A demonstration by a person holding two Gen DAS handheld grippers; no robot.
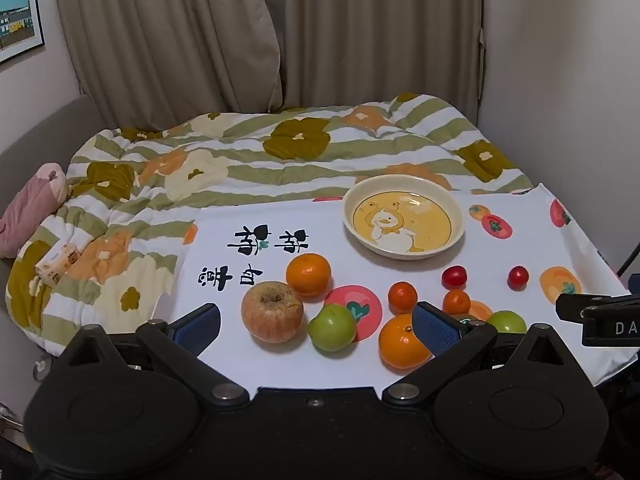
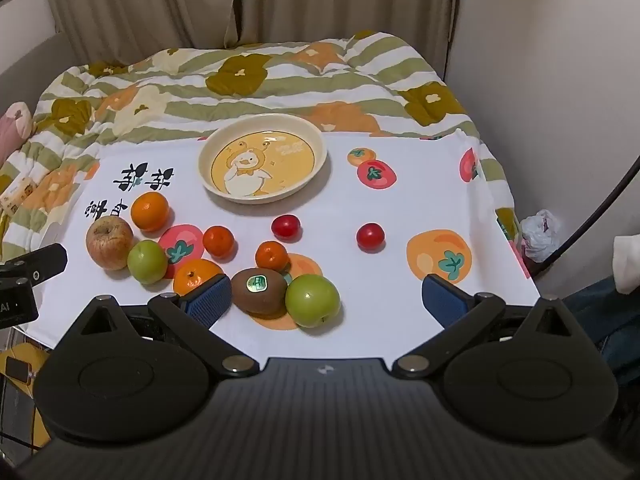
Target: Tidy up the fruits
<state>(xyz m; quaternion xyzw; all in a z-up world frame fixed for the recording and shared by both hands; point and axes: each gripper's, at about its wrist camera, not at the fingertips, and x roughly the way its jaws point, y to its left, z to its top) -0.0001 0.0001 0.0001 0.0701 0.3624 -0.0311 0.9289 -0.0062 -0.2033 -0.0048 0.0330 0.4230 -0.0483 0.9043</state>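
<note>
Low in the right wrist frame, wide-open right gripper (image 2: 326, 300) with brown stickered kiwi (image 2: 259, 291) and round green apple (image 2: 312, 300) between its blue pads, untouched, left gripper (image 1: 316, 322) likewise spread behind wrinkled reddish apple (image 1: 272, 311), cream duck-printed ceramic plate (image 2: 320, 148) upper centre, holding nothing

Ahead of the right gripper (image 2: 326, 300), a kiwi (image 2: 259, 291) and green apple (image 2: 312, 300) sit touching, just inside its spread fingers; bare surface (image 2: 400, 216) lies beyond on its right side. Ahead of the left gripper (image 1: 316, 326), an apple (image 1: 272, 311), green plum (image 1: 332, 327) and oranges crowd the way to the plate (image 1: 404, 216).
</note>
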